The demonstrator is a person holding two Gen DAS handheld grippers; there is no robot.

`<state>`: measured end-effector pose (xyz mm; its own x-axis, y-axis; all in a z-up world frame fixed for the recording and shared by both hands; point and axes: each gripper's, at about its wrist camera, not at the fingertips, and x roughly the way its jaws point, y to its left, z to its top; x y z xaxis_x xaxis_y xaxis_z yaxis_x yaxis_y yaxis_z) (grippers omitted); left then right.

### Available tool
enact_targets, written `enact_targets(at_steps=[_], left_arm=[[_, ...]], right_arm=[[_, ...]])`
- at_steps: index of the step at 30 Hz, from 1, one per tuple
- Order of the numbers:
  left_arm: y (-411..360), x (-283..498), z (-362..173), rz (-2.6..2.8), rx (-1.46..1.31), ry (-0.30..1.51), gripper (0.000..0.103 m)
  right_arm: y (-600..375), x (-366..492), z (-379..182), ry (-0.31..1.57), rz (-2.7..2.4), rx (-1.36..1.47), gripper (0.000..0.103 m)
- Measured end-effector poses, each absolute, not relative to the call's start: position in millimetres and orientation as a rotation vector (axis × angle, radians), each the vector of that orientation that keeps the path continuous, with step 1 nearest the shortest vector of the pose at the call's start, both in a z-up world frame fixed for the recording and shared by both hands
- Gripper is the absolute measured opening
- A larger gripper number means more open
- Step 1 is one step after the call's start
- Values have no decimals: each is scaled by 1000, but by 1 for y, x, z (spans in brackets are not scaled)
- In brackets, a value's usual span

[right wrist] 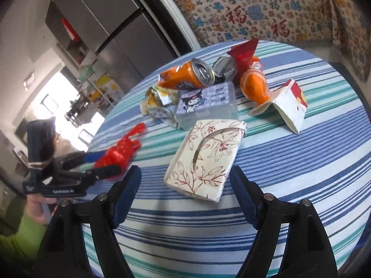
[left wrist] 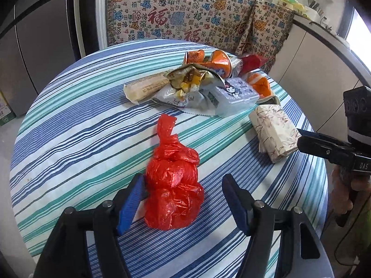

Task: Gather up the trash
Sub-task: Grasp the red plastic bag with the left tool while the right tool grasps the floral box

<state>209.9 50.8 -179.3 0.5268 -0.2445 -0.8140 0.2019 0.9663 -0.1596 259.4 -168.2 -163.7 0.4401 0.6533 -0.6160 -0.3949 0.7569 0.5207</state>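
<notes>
Trash lies in a loose heap on the far part of the round surface with a blue, teal and white striped cloth: crumpled orange drink cans, a torn silver snack bag, a beige wrapped bar and a clear plastic box with a cartoon label. In the left wrist view, the knotted red plastic bag lies near the front, between the blue-padded fingers of the left gripper; the fingers stand apart, the left pad just at the bag, the right one clear of it. The cream tissue pack with a flower print lies at the right, and the right gripper reaches next to it. In the right wrist view, the tissue pack lies ahead of the right gripper, whose fingers are wide apart and hold nothing. The red bag is at the left, by the left gripper. A white and red paper carton lies at the right of the heap.
</notes>
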Motion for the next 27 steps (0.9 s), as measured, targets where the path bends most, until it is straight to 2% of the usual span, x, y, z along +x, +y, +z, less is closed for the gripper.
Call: enact_targets(at_steps=[4, 9, 10, 12, 13, 17, 27], left_arm=[[48, 213, -182, -246, -37, 996, 68], [37, 212, -179, -233, 1, 990, 68], [35, 213, -179, -219, 12, 990, 68], [33, 214, -181, -205, 19, 987, 58], [32, 215, -182, -199, 22, 988, 42], [35, 209, -178, -193, 3, 961, 40], [16, 189, -166, -238, -96, 913, 39]], right_arm=[[-158, 265, -166, 919, 673, 315, 60], [-138, 265, -176, 945, 562, 221, 62], [-135, 267, -179, 955, 547, 205, 58], [-134, 268, -181, 958, 530, 205, 53], [-136, 267, -179, 953, 513, 207, 52], [-141, 259, -161, 902, 509, 159, 41], [-161, 234, -145, 840, 489, 31, 40]])
